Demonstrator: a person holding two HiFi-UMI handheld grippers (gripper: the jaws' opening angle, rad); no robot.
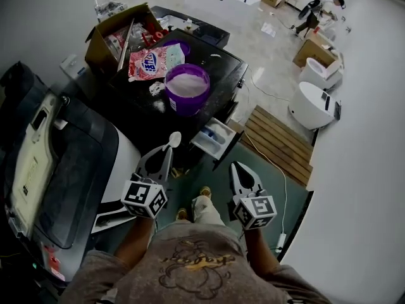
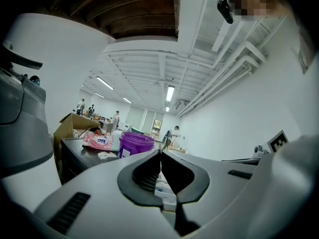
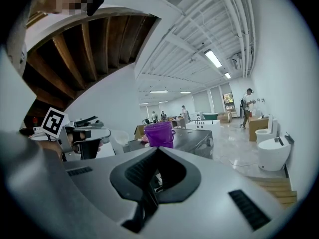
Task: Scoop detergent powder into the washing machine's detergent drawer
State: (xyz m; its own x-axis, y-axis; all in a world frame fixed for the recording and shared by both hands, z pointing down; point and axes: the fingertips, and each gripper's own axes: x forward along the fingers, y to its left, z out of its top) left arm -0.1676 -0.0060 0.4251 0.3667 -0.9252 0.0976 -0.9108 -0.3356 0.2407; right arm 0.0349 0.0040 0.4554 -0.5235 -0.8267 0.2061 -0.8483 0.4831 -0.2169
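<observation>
A purple bucket [image 1: 187, 87] of white detergent powder stands on the black washing machine top [image 1: 215, 68]. The machine's white detergent drawer [image 1: 215, 138] is pulled out at its front. My left gripper [image 1: 168, 152] is shut on the handle of a white spoon [image 1: 174, 139], whose bowl points toward the machine, left of the drawer. My right gripper [image 1: 235, 167] is shut with nothing in it, just right of the drawer. In the left gripper view the bucket [image 2: 134, 143] is ahead on the left. The bucket [image 3: 159, 133] also shows in the right gripper view.
A pink detergent bag [image 1: 152, 62] and an open cardboard box [image 1: 117, 37] lie behind the bucket. Spilled powder [image 1: 157, 88] dots the machine top. A grey appliance [image 1: 57, 170] stands at my left. A wooden pallet [image 1: 278, 141] and white toilets [image 1: 313, 103] are on the floor at right.
</observation>
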